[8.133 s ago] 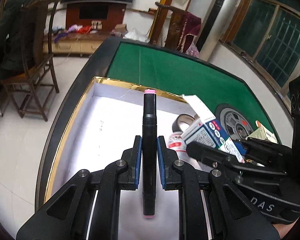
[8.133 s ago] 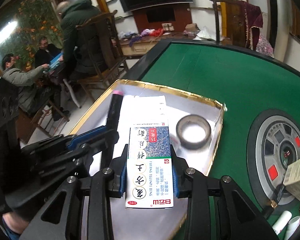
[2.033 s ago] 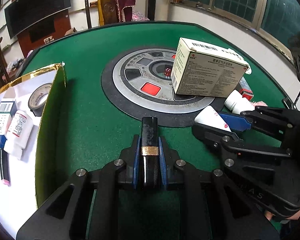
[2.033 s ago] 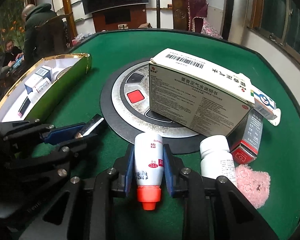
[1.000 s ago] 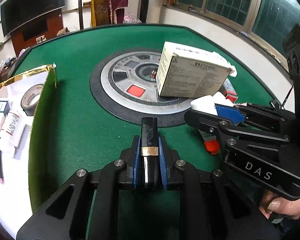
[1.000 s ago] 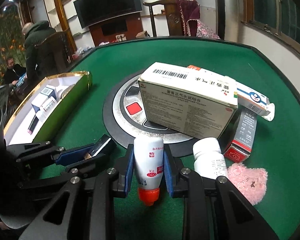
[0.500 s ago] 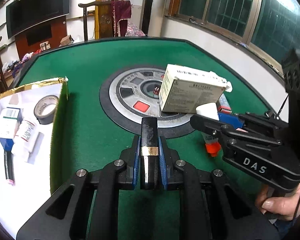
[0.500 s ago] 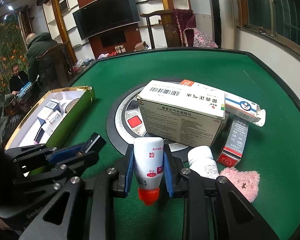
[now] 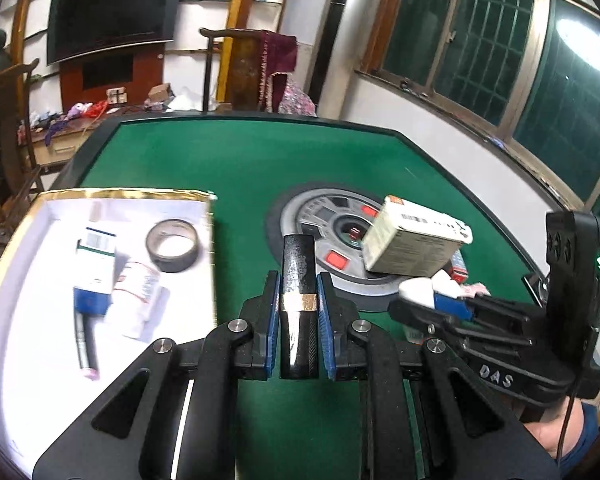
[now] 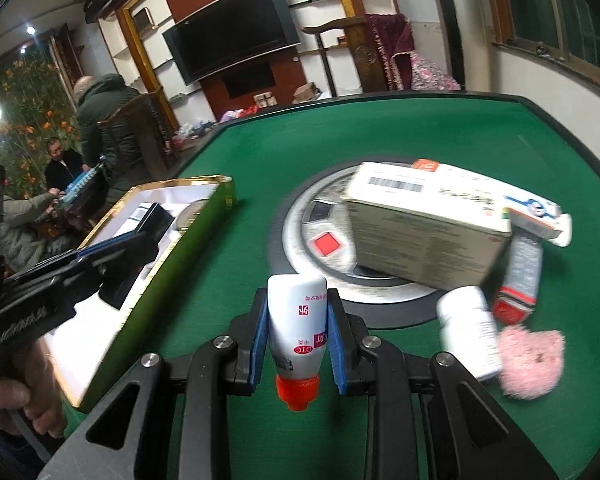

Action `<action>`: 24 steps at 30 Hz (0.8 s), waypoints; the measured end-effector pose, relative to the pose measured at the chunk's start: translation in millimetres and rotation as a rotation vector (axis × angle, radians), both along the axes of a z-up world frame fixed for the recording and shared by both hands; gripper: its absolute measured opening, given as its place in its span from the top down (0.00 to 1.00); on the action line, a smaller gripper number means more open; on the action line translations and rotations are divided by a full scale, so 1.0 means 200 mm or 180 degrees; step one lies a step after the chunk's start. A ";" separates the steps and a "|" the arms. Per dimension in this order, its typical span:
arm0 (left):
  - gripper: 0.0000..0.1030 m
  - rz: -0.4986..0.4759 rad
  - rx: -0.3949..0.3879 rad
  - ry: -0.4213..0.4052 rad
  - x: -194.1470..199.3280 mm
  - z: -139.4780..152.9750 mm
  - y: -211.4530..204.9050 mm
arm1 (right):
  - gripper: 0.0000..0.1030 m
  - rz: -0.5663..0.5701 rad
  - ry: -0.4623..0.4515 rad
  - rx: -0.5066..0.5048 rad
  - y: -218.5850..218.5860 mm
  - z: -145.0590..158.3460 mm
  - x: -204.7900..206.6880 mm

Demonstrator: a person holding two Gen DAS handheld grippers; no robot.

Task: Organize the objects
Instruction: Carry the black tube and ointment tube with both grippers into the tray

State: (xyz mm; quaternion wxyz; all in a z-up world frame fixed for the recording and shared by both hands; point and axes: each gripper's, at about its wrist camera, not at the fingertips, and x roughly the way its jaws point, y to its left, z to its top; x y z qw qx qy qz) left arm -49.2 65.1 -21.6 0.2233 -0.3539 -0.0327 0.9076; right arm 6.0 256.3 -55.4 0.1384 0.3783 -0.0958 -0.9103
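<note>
I had the left hand-held gripper (image 9: 299, 312) pinching a black lipstick tube (image 9: 298, 280) and the right hand-held gripper (image 10: 298, 334) pinching a white red-capped bottle (image 10: 298, 330), both above the green worktop (image 9: 236, 160), with tape and boxes already in the gold-rimmed tray (image 9: 100, 193) at frame left and cartons still waiting at right.

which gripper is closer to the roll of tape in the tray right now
Left. The left gripper, clamping a black tube, sits beside the tray holding the tape roll. The right gripper, gripping a white bottle, is farther right.
</note>
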 end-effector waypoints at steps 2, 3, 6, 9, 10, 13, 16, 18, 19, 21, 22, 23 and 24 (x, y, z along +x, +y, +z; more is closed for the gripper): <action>0.84 0.0045 0.0003 0.0018 0.00 0.01 -0.05 | 0.74 0.0086 -0.0007 -0.0057 -0.07 0.01 0.00; 0.84 0.0072 0.0009 0.0030 -0.01 0.02 -0.08 | 0.74 0.0130 -0.0005 -0.0069 -0.11 0.02 0.00; 0.84 0.0176 0.0033 0.0046 -0.03 0.04 -0.19 | 0.74 0.0285 0.0004 -0.0110 -0.24 0.06 0.00; 0.84 0.0333 0.0063 0.0045 -0.07 0.04 -0.33 | 0.74 0.0444 0.0012 -0.0148 -0.37 0.11 -0.01; 0.84 0.0386 0.0074 0.0037 -0.08 0.04 -0.37 | 0.74 0.0497 0.0028 -0.0146 -0.42 0.12 -0.02; 0.84 0.0571 0.0132 -0.0021 -0.13 0.03 -0.53 | 0.74 0.0634 0.0043 -0.0115 -0.56 0.15 -0.04; 0.84 0.0730 0.0129 -0.0103 -0.17 0.00 -0.64 | 0.74 0.0772 -0.0012 -0.0104 -0.70 0.14 -0.07; 0.84 0.0828 0.0153 -0.0207 -0.21 -0.04 -0.71 | 0.75 0.0848 -0.0081 -0.0076 -0.78 0.13 -0.09; 0.84 0.0874 0.0150 -0.0262 -0.23 -0.06 -0.73 | 0.74 0.0885 -0.0136 -0.0071 -0.82 0.11 -0.11; 0.84 0.0965 0.0126 -0.0352 -0.26 -0.10 -0.77 | 0.75 0.0932 -0.0227 -0.0049 -0.88 0.08 -0.13; 0.84 0.1002 0.0104 -0.0407 -0.28 -0.13 -0.78 | 0.75 0.0956 -0.0286 -0.0008 -0.92 0.05 -0.15; 0.84 0.1019 0.0104 -0.0450 -0.29 -0.14 -0.79 | 0.75 0.0971 -0.0329 0.0019 -0.95 0.03 -0.16; 0.84 0.1022 0.0143 -0.0519 -0.30 -0.16 -0.81 | 0.75 0.0988 -0.0388 0.0048 -0.98 0.01 -0.18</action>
